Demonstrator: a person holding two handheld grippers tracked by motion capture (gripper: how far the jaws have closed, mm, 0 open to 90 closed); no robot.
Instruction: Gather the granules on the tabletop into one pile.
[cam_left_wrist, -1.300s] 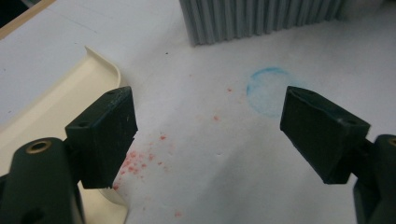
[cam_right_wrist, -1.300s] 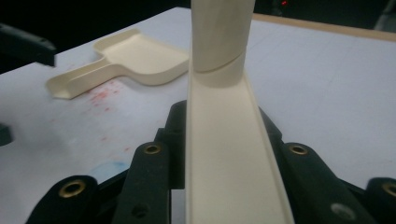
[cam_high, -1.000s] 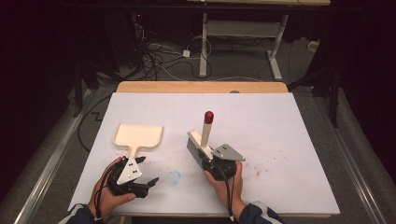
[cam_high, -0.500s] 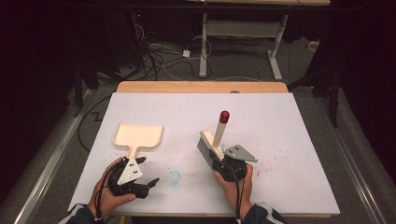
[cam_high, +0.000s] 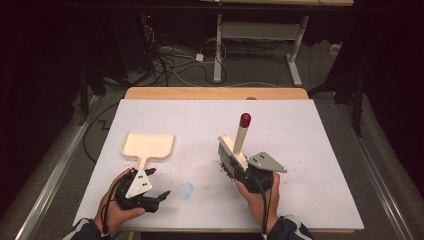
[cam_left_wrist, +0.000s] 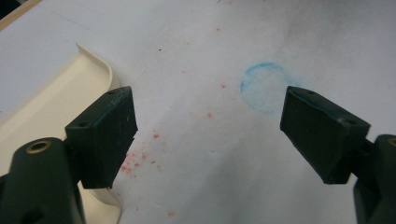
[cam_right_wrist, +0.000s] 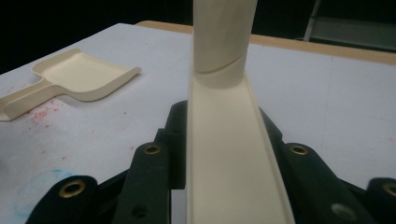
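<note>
Right tool (cam_high: 239, 167) gripping brush (cam_high: 233, 148), dustpan (cam_high: 147, 147) left

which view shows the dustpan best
The high view: the whole dustpan lies flat on the table, handle toward the open left gripper. The right gripper view shows it whole but farther off and slantwise, beyond the held brush. The left gripper view catches just one curved edge beside a jaw.

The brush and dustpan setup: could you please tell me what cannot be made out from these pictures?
- Brush bristles: under its back in the right gripper view; small in the high view.
- Dustpan handle: behind the left tool's pad in the left gripper view.
- Red crumbs: too small to identify.
- Right tool's grip: under the brush.
</note>
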